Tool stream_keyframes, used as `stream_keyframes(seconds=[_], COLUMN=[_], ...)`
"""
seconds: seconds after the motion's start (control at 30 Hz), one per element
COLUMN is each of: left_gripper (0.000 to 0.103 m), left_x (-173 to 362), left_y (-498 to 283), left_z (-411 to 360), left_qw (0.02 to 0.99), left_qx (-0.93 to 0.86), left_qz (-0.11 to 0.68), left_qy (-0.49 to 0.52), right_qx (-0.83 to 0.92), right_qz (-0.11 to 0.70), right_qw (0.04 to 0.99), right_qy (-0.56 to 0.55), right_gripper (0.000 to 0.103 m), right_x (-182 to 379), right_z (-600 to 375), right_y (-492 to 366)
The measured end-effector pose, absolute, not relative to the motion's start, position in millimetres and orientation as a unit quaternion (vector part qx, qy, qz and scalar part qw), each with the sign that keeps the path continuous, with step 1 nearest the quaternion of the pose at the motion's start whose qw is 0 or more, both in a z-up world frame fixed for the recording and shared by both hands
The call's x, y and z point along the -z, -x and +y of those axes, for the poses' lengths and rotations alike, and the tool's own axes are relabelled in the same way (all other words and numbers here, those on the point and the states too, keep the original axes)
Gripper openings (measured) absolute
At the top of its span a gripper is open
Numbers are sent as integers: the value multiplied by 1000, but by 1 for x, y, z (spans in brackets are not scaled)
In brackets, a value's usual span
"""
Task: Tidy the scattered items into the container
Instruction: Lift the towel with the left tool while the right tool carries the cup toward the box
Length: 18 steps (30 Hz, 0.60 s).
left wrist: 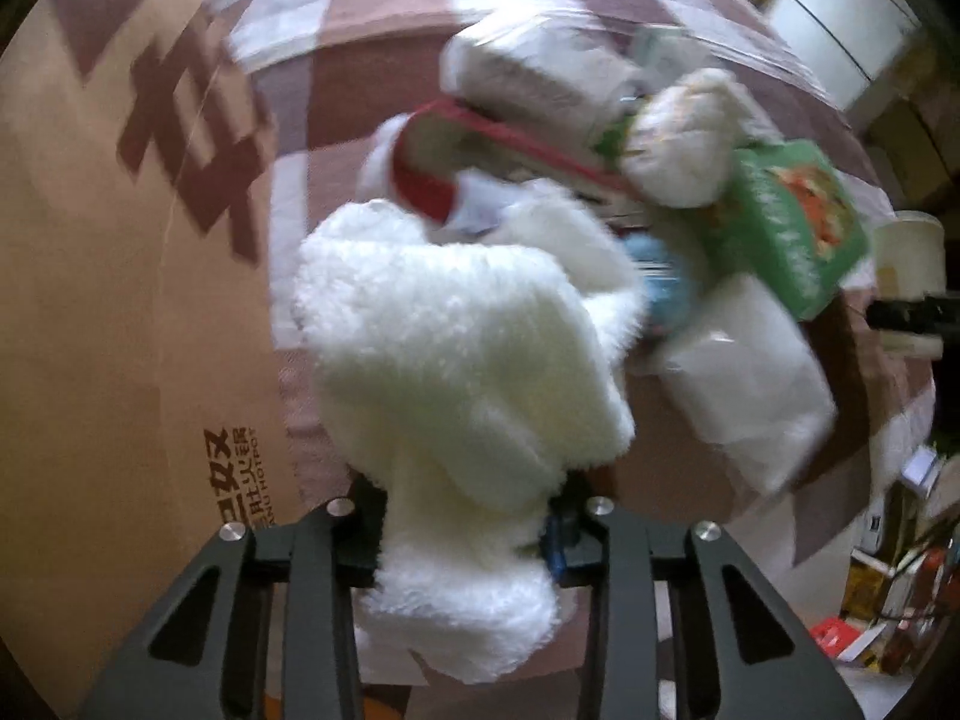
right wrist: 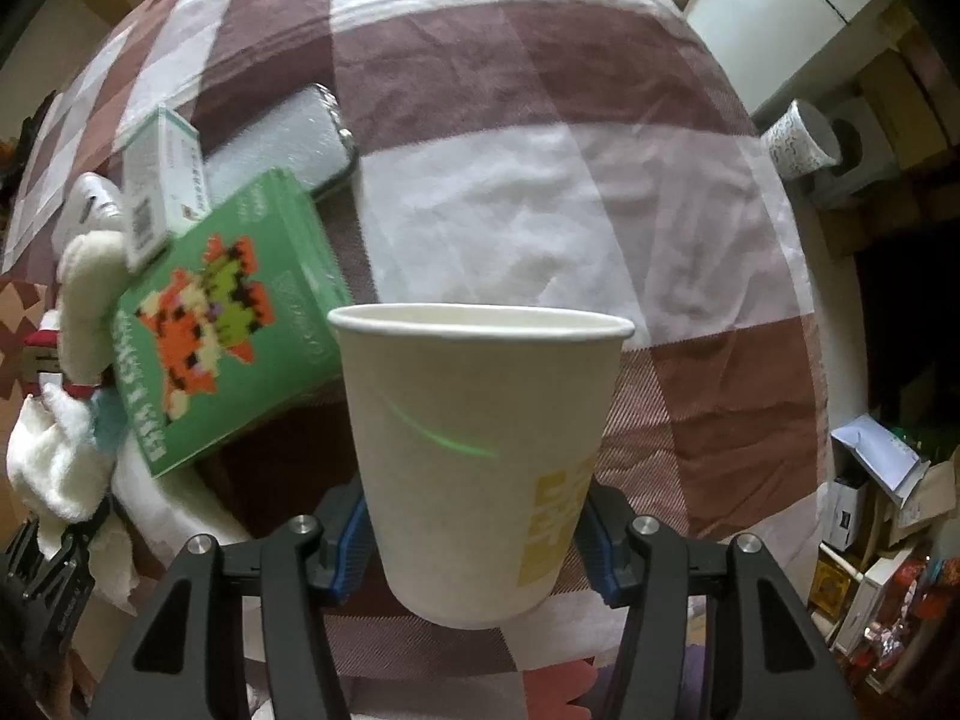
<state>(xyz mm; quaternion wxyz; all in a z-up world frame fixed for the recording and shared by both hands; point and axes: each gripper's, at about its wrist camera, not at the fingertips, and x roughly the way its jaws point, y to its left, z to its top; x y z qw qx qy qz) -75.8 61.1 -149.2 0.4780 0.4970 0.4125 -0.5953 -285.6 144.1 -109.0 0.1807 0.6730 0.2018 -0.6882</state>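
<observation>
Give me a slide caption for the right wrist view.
Right tool grips a paper cup above the checkered bedspread.

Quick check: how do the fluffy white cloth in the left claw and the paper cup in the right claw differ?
The cloth is soft, shaggy and pure white; the cup is stiff, smooth and cream, with a yellow print. The cloth bunches and flops out both sides of the left claw; the cup keeps its round shape, gripped near its base by the right claw. Both are pinched between blue pads over the checked bedspread.
</observation>
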Motion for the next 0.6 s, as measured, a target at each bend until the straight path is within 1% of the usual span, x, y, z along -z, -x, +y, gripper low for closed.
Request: stream_keyframes(seconds=[0.23, 0.33, 0.43, 0.6], left_gripper=[34, 34, 34, 34], left_x=[99, 72, 48, 10], left_y=[97, 126, 119, 99], left_z=[69, 58, 51, 52], left_qw=[441, 433, 430, 438], left_qx=[632, 643, 649, 658], left_qz=[419, 424, 437, 443], left_qy=[-480, -468, -450, -423], right_qx=[701, 707, 706, 692], right_qz=[215, 222, 227, 216], right_qw=[214, 232, 257, 311], right_qy=[-645, -630, -619, -614], right_gripper=[57, 57, 57, 57], right_x=[63, 51, 36, 4], right_z=[146, 136, 122, 97], right_y=[282, 280, 288, 255])
